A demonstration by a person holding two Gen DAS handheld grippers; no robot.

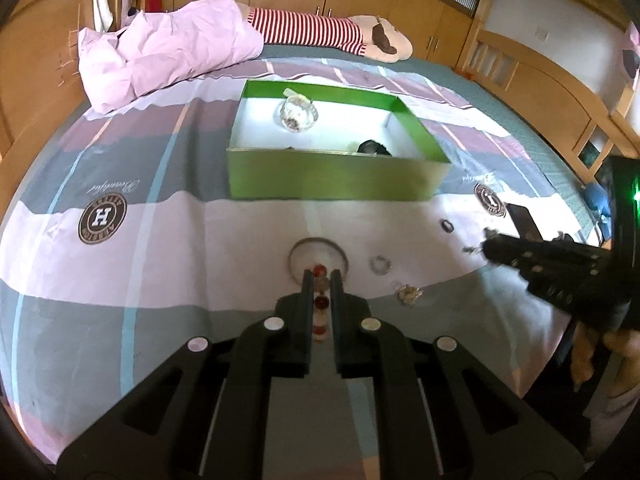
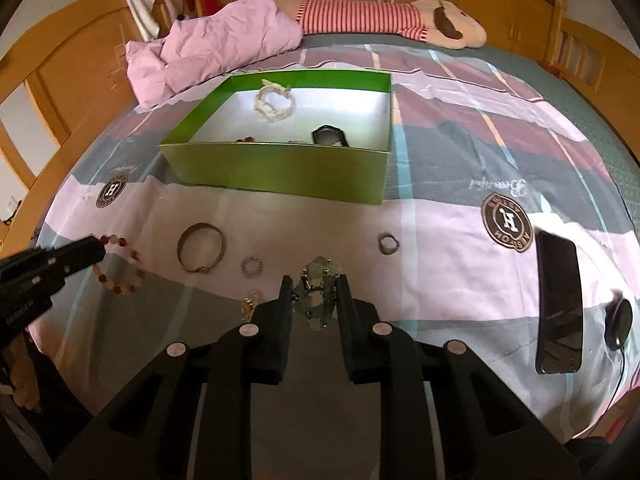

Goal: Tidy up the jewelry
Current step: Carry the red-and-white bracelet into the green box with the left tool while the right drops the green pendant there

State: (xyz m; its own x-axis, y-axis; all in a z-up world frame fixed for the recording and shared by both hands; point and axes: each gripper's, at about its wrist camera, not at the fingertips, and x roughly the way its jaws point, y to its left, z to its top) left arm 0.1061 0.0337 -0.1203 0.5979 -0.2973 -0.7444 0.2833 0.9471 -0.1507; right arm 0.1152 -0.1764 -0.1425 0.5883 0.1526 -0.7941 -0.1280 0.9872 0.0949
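Red and pale beads are pinched in the left tongs (image 1: 320, 276), jaws nearly together on a bead bracelet (image 1: 321, 304); from the right wrist view it dangles as a loop off the tips, clear of the bedspread (image 1: 140, 280). The right tongs (image 2: 313, 282) are clamped on a green stone bracelet (image 2: 318, 296), jaws only partly closed because the stones are chunky, and it hangs between the fingers.

Straight ahead of both tongs, well apart from them, sits the green box (image 2: 280, 172), open. Inside it there's a white bracelet (image 2: 274, 102) toward the far wall and a black piece (image 2: 330, 136) near the front wall, plus a couple of small bits against the front wall that are too tiny for me to tell.

Between the two tongs, lying on the bedspread: a metal bangle (image 2: 201, 252) just ahead of the left tongs, a small ring (image 2: 251, 268) beside it, and a gold tangle (image 2: 250, 304) just left of the right fingers, might be a chain or earrings, it's blurry. A dark ring (image 2: 388, 244) lies ahead and right of the right tongs. A phone (image 2: 559, 304) lies well off to the right, with a black round thing (image 2: 618, 322) on a cord beside it.

Past the box are a pink quilt (image 2: 224, 40) and a striped plush (image 2: 380, 16).
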